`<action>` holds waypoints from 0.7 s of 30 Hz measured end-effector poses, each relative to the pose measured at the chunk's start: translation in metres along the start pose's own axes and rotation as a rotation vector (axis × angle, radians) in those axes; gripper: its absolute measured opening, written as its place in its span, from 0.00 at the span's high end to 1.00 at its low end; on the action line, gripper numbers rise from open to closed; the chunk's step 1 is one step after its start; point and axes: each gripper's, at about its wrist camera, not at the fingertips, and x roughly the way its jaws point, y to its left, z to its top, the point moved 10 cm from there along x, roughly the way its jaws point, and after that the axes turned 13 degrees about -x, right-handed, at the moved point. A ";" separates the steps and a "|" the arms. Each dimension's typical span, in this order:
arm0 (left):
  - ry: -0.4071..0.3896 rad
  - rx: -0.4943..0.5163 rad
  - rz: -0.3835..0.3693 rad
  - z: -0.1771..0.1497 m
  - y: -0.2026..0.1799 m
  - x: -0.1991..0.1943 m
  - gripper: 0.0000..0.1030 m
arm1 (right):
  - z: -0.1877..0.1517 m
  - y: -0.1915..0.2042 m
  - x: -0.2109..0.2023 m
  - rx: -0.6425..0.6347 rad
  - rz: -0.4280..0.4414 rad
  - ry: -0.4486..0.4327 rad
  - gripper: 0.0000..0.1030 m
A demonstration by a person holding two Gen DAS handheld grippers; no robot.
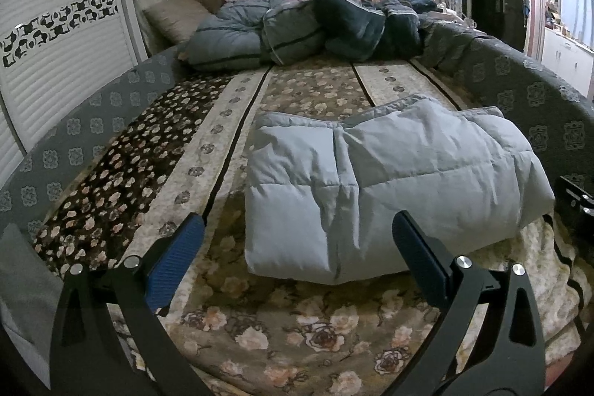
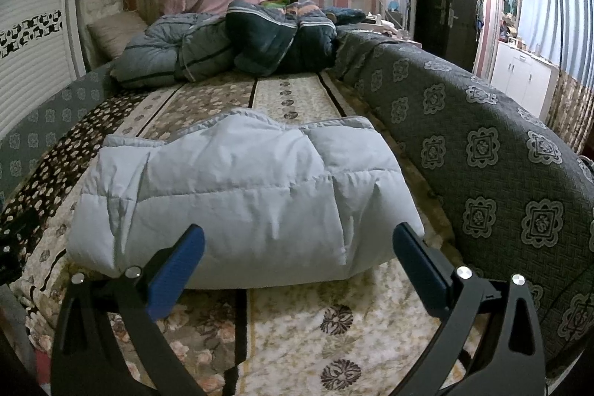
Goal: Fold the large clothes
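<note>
The bed (image 1: 230,136) carries a floral blanket (image 1: 297,329) and is bordered by a grey patterned cover (image 2: 482,143). A heap of dark quilts (image 1: 297,28) lies at the far end, with a pillow (image 1: 174,15) to its left. The pale blue padded jacket (image 1: 389,188) lies folded into a compact bundle on the blanket, mid-bed, near the right border. The left gripper (image 1: 297,247) is near the bundle's near left corner, jaws wide and holding nothing. The right gripper (image 2: 297,255) faces the bundle's near edge, jaws wide and holding nothing.
</note>
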 end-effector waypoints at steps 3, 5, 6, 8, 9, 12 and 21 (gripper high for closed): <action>0.000 0.001 -0.007 0.000 -0.002 -0.002 0.03 | 0.002 0.000 0.000 0.000 0.000 0.000 0.02; -0.001 0.001 -0.011 0.000 -0.003 -0.003 0.03 | 0.001 -0.001 0.000 0.001 -0.002 0.000 0.02; 0.000 0.001 -0.012 0.000 -0.003 -0.004 0.03 | 0.001 -0.002 0.000 0.001 -0.003 0.000 0.02; 0.000 0.000 -0.011 0.000 -0.003 -0.004 0.03 | 0.002 -0.002 0.000 0.001 -0.002 0.001 0.02; 0.000 -0.001 -0.011 0.000 -0.003 -0.004 0.03 | 0.002 -0.003 0.000 0.001 -0.003 0.001 0.02; 0.001 0.001 -0.019 0.000 -0.004 -0.004 0.03 | 0.003 -0.004 0.000 0.000 -0.003 -0.002 0.02; -0.008 0.016 -0.027 0.000 -0.010 -0.010 0.03 | 0.003 -0.005 0.000 -0.001 -0.002 -0.002 0.02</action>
